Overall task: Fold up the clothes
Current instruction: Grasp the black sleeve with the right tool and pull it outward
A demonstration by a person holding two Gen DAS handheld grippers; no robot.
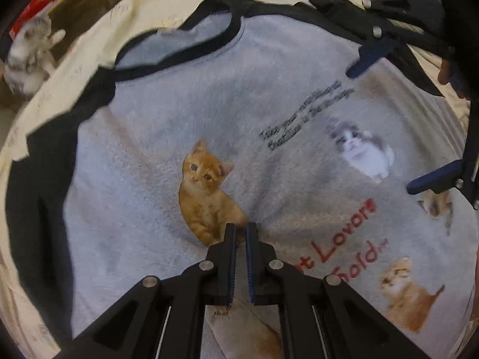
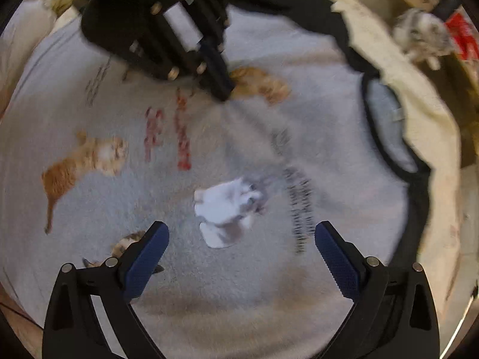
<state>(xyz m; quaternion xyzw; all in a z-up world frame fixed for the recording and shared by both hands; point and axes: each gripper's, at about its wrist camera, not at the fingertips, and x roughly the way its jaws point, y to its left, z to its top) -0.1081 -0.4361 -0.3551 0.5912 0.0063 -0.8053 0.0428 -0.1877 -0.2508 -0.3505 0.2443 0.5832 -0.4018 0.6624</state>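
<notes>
The gray cat shirt [image 1: 167, 113] lies flat on the cream sheet [image 1: 167, 9]. It looks soft and floppy. The left claw [image 1: 241, 230] pinches its middle; the right claw [image 2: 241, 233] hangs wide open above.

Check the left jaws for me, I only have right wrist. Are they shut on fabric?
Observer: Left wrist shows the left gripper nearly shut, with sweatshirt creases converging between its jaws.
Operator: Where on the print?
Observer: At the lower edge of the orange kitten, by its paws.
Operator: The red text is blurred here. Is it legible?
Observer: Partly. The red lettering reads like "Lovers".
</notes>
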